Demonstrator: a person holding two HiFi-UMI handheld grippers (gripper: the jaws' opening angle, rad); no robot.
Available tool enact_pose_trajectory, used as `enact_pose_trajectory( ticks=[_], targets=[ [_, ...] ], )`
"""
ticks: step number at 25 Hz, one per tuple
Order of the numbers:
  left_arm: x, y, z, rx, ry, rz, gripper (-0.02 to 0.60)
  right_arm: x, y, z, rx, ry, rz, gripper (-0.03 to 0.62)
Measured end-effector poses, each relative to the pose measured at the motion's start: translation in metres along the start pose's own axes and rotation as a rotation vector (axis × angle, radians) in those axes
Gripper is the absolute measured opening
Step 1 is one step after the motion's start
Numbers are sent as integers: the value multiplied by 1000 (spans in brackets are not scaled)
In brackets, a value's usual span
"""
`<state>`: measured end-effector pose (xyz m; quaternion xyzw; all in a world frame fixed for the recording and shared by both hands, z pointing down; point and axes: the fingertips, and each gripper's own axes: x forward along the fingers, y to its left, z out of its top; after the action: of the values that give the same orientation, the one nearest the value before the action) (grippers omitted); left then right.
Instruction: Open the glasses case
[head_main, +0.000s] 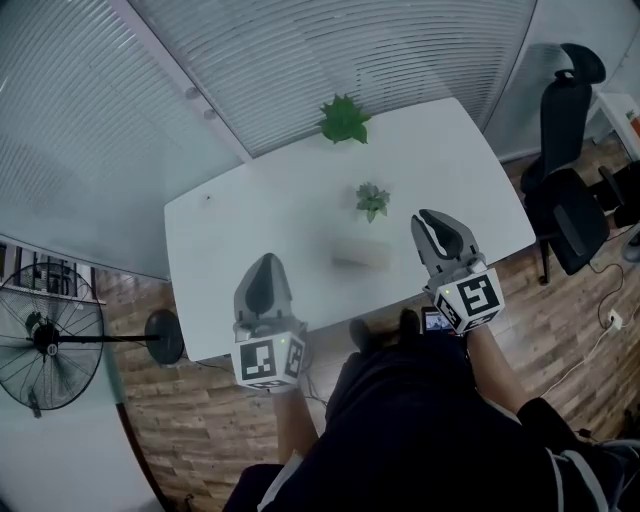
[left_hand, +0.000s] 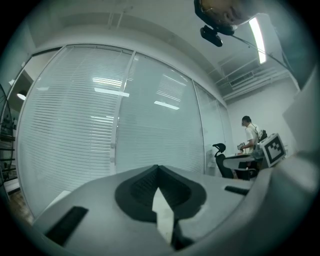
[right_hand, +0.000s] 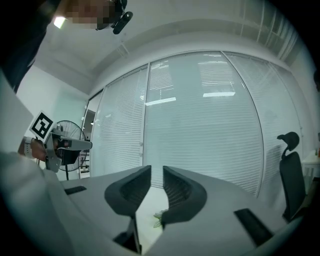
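Observation:
A pale, blurred glasses case (head_main: 362, 254) lies shut on the white table (head_main: 250, 215), near its front edge, and shows only in the head view. My left gripper (head_main: 268, 260) hovers over the front edge, left of the case, and its jaws meet with nothing between them (left_hand: 158, 169). My right gripper (head_main: 432, 216) is just right of the case and apart from it. A narrow gap stands between its jaws (right_hand: 156, 172), and nothing is in that gap. Both grippers point level, so neither gripper view shows the case.
Two small green plants stand on the table, one at the far edge (head_main: 344, 119) and one just behind the case (head_main: 373, 199). A black office chair (head_main: 570, 190) is at the right. A floor fan (head_main: 45, 340) stands at the left. Glass walls with blinds are behind.

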<state>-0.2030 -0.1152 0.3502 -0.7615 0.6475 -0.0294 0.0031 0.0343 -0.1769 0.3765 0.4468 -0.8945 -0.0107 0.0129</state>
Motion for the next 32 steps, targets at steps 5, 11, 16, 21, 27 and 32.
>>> enact_pose_trajectory(
  ticks=[5,11,16,21,27,32],
  targets=[
    [5,-1,1,4,2,3,-2,2,2,-2,-36,-9,39,135],
    [8,-7,-2,4,18,10,-2,4,-3,-18,-69,39,52,136],
    [7,-12,-9,6,36,4,-2,13,20,-48,-413,163,157,136],
    [3,-13,-19,3,59,7,-2,29,44,-131,-710,309,273,135],
    [2,-4,-19,10,75,22,-2,27,79,-240,-969,492,427,137],
    [0,0,-24,12,89,29,-2,23,87,-282,-1017,522,439,135]
  ],
)
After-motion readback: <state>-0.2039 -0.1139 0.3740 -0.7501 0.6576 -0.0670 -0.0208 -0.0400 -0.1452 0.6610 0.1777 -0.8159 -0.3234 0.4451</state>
